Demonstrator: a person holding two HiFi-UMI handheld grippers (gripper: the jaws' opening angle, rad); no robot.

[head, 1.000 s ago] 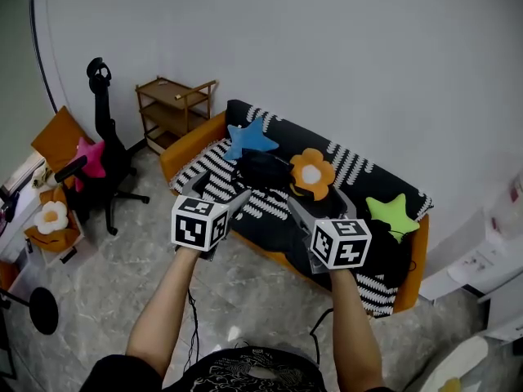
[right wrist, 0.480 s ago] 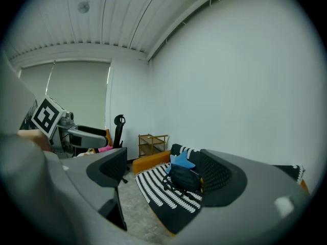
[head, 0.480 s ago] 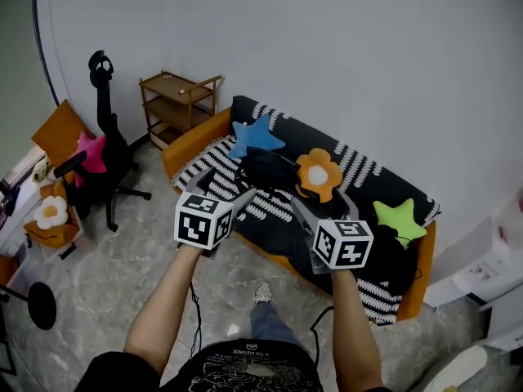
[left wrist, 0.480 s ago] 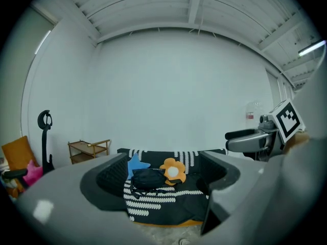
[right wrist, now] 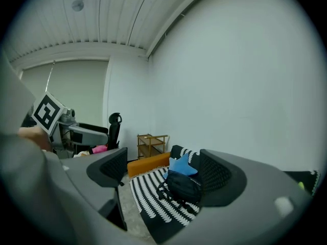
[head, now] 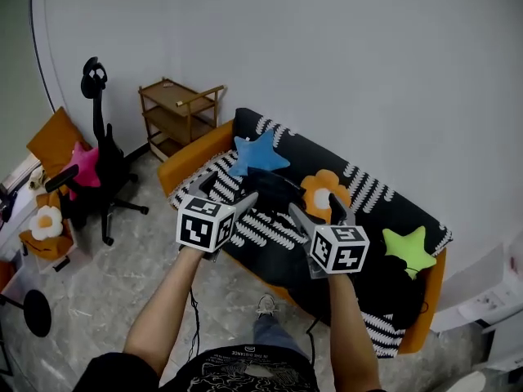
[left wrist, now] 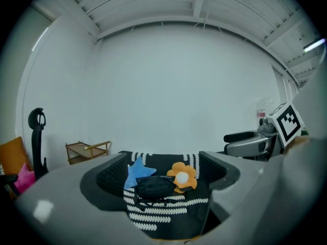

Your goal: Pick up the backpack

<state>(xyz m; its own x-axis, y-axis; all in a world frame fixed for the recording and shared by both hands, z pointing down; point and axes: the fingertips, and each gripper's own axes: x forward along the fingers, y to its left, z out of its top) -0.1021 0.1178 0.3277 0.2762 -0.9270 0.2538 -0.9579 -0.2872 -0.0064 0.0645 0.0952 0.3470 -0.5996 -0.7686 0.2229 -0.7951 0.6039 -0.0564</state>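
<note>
In the head view we see only part of the backpack. It lies black on the striped sofa at frame centre, and the jaw tips of both grippers cross in front of its lower edge. It sits between the blue star cushion and the orange flower cushion, touching or nearly touching both; we cannot tell which. One jaw of the right gripper covers a slice of the flower cushion, and the right forearm hides the sofa's front toward the lower right. The straps show only in the gripper views, as dark loops trailing over the stripes.

The left gripper has its jaws spread wide with nothing between them. The right gripper's jaws are also wide apart and hold nothing. In each gripper view the backpack appears in the gap between the jaws, well apart from them.

We count one backpack, two grippers and three star cushions: the blue one, a green one at the right of the sofa, and a pink one on the office chair at the left. There are two flower cushions, the second at the left edge. One wooden shelf cart stands at the upper left. One shoe shows between the forearms.
</note>
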